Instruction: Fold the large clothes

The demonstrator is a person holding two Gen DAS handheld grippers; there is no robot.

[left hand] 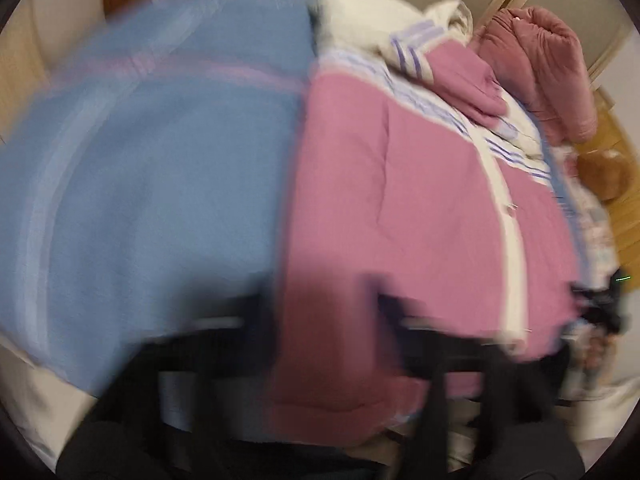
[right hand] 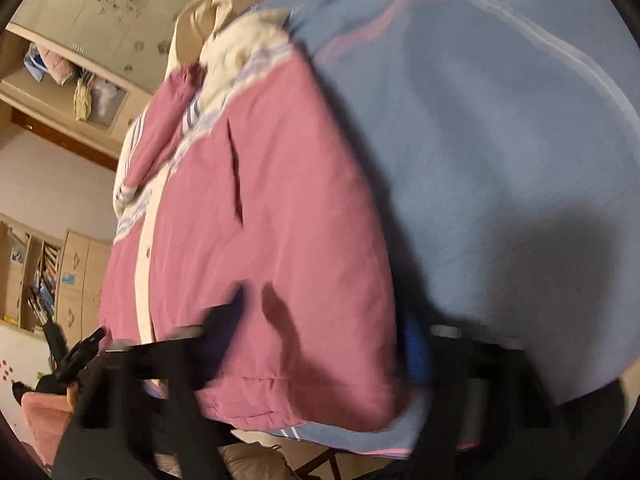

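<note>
Across the blue blanket, the pink jacket is lying spread out, front upward, with its cream button strip running from the hem toward the collar. Its cream hood is bunching up at the end of the jacket farthest from both cameras, and one pink sleeve is lying folded across the purple-striped chest band. Beyond the hood end of the jacket, a rose padded garment is sitting in a heap.

At the jacket's hem, the left tool is pointing down at the cloth, with the hem's pink fabric hanging between its two dark fingers. Both views are smearing with motion, so I cannot tell whether that tool is pinching the fabric or merely straddling it.

At the jacket's hem on its blanket side, the right tool is reaching in the same way, its fingers standing apart with the lower corner of the jacket between them. Whether its pads are pressing on the padding I cannot tell. A slit pocket is gaping on the jacket panel just past this tool.

Past the button-strip side of the jacket, in the right wrist view, a bookshelf is standing against the wall.
</note>
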